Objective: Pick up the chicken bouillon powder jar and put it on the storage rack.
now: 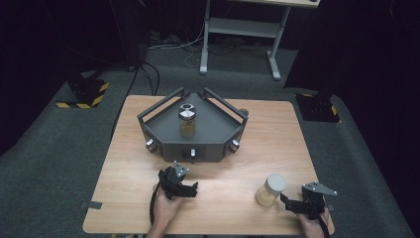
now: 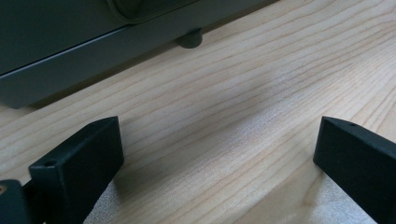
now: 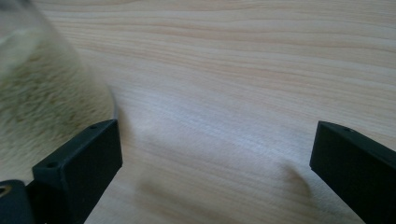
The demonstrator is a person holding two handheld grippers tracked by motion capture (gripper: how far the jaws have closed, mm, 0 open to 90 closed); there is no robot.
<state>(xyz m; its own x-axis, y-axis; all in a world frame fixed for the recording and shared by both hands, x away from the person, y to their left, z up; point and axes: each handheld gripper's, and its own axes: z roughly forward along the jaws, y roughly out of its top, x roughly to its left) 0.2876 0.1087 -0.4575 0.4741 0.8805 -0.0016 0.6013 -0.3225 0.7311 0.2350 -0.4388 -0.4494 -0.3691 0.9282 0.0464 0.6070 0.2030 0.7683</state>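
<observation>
The high view showed the whole wooden table (image 1: pixel 218 198), with a dark grey angular tray (image 1: pixel 163 130) at 12 o'clock. An upright jar with a metal cap (image 1: pixel 187 120), part-filled with tan material, stood inside the tray.

A second jar with a pale lid (image 1: pixel 271 190), also holding tan granular material, stood on the table at 4 o'clock, just beside the right gripper (image 1: pixel 292 204).

The left gripper (image 1: pixel 187 187) sat at 6 o'clock, near the tray's front wall. In the left gripper view the left gripper (image 2: pixel 219 156) was released, jaws wide apart over bare wood, with the tray's lower edge and one rubber foot (image 2: pixel 189 38) ahead.

In the right gripper view the right gripper (image 3: pixel 215 156) was likewise released; the blurred jar wall (image 3: pixel 42 88) stood outside the jaw on that view's left side, close to or touching it.
</observation>
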